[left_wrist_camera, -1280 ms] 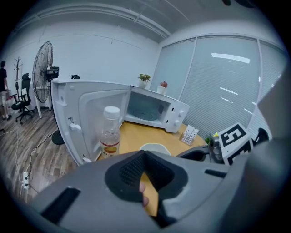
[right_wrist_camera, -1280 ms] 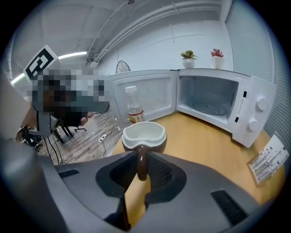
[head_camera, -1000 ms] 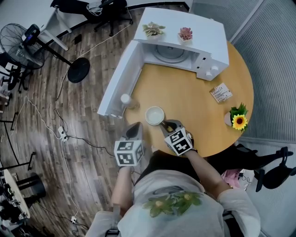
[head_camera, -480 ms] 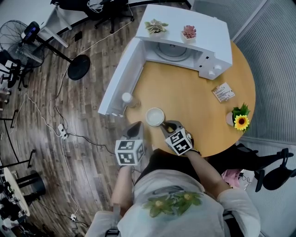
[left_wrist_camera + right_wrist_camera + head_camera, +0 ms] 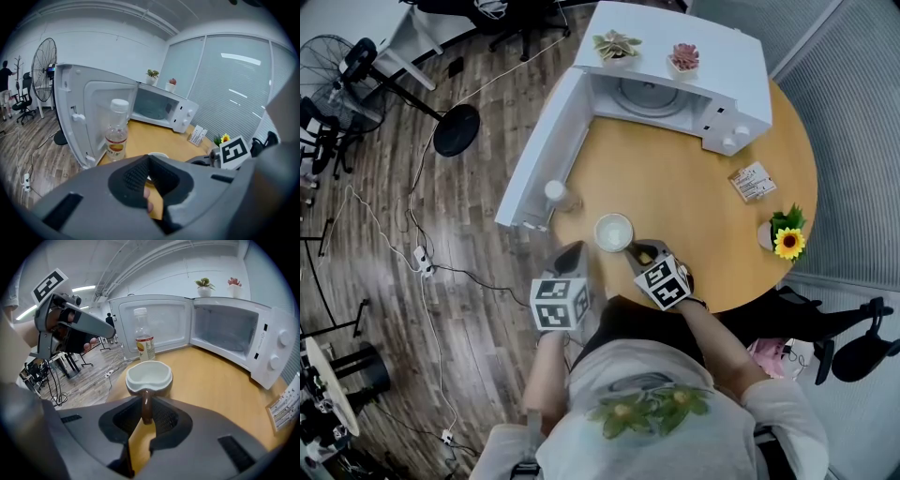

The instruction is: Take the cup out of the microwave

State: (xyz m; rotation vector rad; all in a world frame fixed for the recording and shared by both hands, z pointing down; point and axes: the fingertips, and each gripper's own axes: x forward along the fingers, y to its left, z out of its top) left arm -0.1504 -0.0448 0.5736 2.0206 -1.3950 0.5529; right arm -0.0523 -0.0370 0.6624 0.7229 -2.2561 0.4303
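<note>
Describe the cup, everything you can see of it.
The cup is small and round, dark brown outside and pale glazed inside. It looks ceramic and is empty. It stands upright on the round wooden table, outside the microwave, near the person's edge. Its slim brown handle points toward the person and is clamped between the pads of the right claw. Nothing else touches it.

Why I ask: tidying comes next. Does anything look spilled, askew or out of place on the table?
Nothing is spilled. The cup stands upright, its handle in the right gripper. One oddity: the microwave door hangs wide open, and the bottle stands close beside its inner face, probably in the way of closing it.
</note>
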